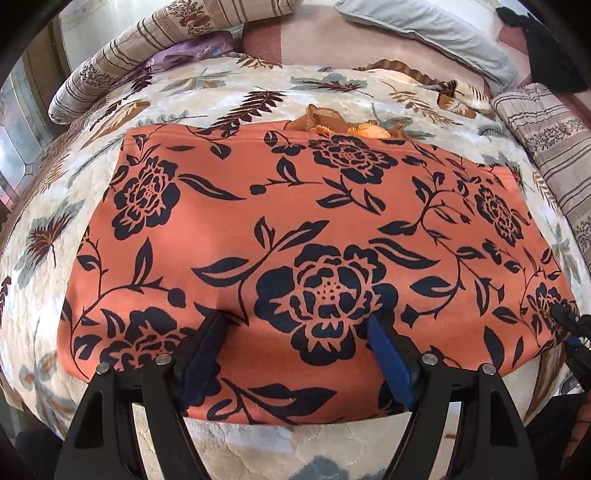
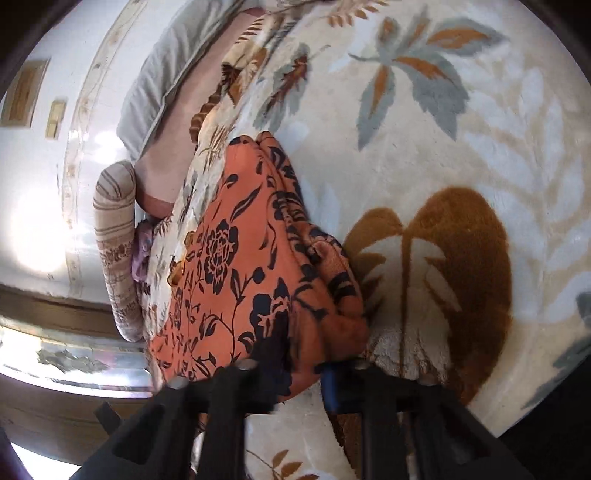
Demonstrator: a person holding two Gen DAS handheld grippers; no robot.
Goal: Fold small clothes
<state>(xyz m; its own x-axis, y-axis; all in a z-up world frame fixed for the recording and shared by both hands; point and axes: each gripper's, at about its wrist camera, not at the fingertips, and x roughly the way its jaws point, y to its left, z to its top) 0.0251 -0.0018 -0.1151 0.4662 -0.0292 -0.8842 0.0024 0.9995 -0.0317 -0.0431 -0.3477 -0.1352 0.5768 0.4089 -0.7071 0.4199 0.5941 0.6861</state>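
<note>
Where orange garment [image 1: 295,221] lies: leaf-print blanket [image 1: 229,92], striped pillows [image 1: 546,147].

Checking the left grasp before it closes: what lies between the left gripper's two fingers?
In the left wrist view, only the orange floral garment lies between the open left gripper's fingers; its near edge, nothing else.

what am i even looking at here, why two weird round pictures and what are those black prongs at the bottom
Each picture comes from a fisheye camera on a hand-held grasping tool; a person holds one in each hand. The black prongs are each tool's two fingers. The left view shows the left tool open, poised over the near edge of an orange garment with dark flowers, spread flat on a leaf-patterned blanket on a bed. The right view, rolled sideways, shows the right tool, whose fingers are closed on the same garment's bunched corner. Pillows lie behind.
</note>
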